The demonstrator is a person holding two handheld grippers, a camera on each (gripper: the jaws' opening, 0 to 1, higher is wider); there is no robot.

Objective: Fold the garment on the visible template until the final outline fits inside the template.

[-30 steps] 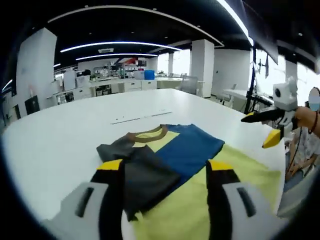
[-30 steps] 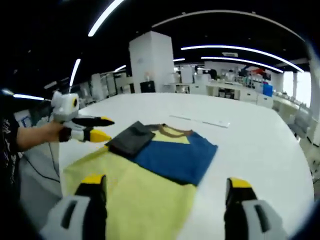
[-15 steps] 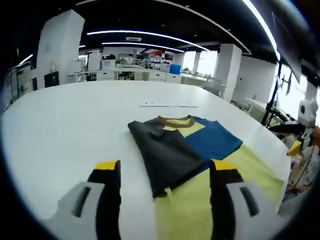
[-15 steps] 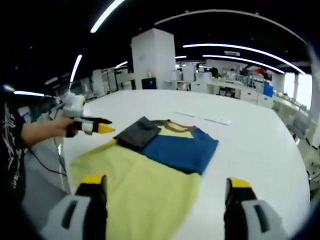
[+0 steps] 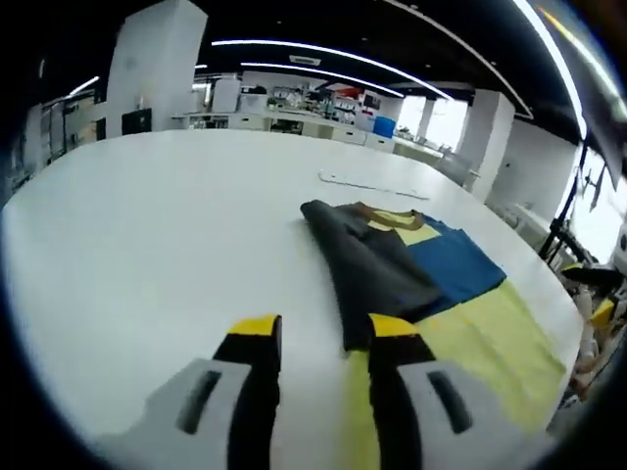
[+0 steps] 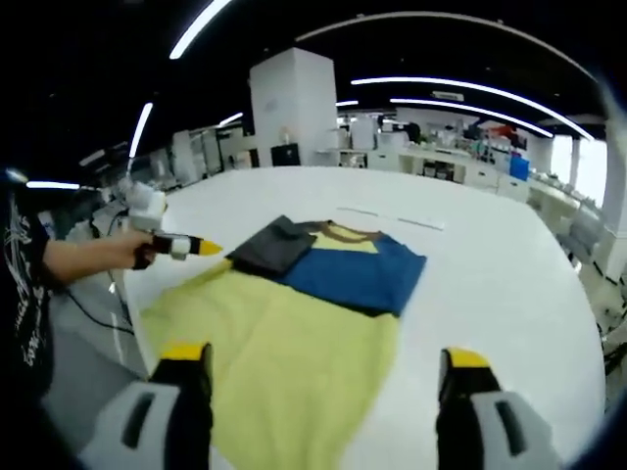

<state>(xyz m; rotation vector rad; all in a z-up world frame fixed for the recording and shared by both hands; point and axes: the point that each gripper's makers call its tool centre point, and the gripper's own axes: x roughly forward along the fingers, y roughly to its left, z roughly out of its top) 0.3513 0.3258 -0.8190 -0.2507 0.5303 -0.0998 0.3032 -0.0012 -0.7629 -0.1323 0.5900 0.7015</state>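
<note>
Left tongs (image 5: 318, 338) are narrowing toward the garment (image 5: 411, 269) edge, nothing pinched yet; garment lying on the white worktop (image 5: 147, 215), long axis running 11 to 5 o'clock. Right tongs (image 6: 318, 367) are hanging spread, garment at 12 o'clock.

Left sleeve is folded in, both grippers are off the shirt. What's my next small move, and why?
Probably bring the right gripper forward to the blue sleeve and pinch its outer edge. The grey sleeve already lies folded over the shirt, while the blue one still lies spread out flat on the table. The right gripper's jaws stand open, holding nothing.
</note>
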